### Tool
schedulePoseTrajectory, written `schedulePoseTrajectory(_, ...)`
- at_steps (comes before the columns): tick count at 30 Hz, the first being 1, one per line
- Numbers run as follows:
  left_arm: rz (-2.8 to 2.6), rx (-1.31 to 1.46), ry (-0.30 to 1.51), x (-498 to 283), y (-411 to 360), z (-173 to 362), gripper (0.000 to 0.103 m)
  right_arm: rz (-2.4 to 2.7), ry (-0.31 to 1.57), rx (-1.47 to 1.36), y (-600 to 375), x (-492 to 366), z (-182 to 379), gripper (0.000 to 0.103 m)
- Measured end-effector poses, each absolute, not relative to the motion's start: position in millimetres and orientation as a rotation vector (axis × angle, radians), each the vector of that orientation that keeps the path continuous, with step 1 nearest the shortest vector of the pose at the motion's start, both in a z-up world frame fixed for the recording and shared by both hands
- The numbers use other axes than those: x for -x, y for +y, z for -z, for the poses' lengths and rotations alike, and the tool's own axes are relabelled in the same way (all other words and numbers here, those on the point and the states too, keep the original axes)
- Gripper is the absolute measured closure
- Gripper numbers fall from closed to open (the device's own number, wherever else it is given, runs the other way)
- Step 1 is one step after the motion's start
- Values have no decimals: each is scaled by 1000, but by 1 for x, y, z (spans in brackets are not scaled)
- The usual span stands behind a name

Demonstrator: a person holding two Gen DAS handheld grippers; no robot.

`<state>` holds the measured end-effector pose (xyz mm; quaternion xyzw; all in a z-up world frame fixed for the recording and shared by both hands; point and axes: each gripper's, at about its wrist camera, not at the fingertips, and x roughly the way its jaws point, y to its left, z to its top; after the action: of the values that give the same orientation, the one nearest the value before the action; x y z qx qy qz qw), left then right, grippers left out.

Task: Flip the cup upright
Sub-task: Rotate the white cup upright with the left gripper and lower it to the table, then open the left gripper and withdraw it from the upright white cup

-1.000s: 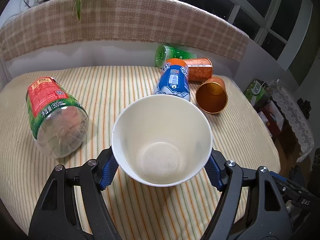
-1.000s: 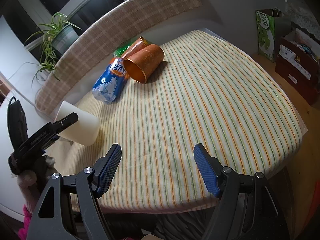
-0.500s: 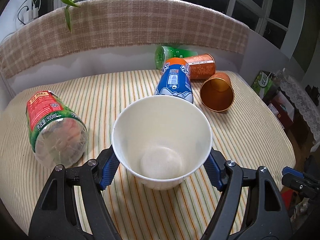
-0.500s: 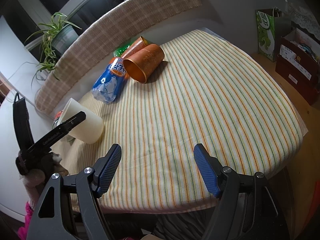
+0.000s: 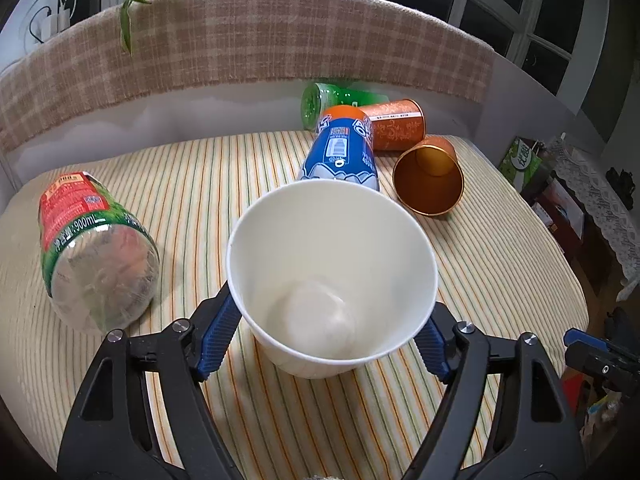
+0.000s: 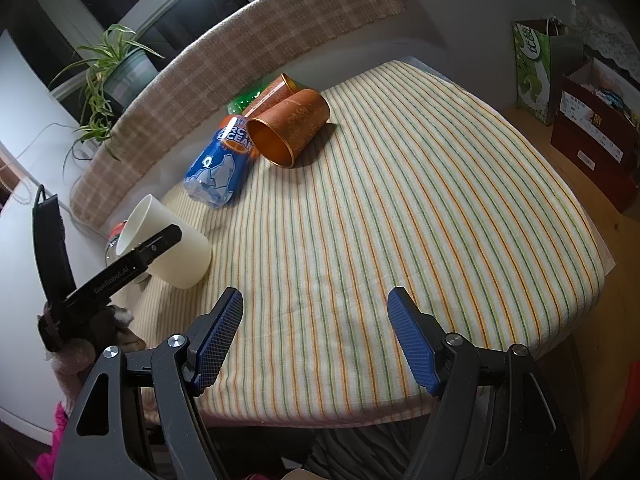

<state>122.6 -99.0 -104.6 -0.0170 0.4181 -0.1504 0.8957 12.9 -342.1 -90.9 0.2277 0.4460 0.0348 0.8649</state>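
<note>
The left gripper pinches a white paper cup by its sides, low over the striped tablecloth. The right gripper hangs spread and empty, well to the cup's right. To finish well, keep rotating until the base sits flat, then let go. The cup's long axis leans, mouth up and tipped away from the copper cup.
</note>
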Motion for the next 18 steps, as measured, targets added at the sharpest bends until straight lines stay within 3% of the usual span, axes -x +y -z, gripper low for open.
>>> schedulePoseTrajectory(6, 318, 59, 881, -122, -94, 108, 15, -74, 938, -473, -340, -13, 91, 28)
schedulePoseTrajectory(18, 323, 61, 900, -109, -81, 116, 14, -87, 928, -443, -331, -14, 88, 28)
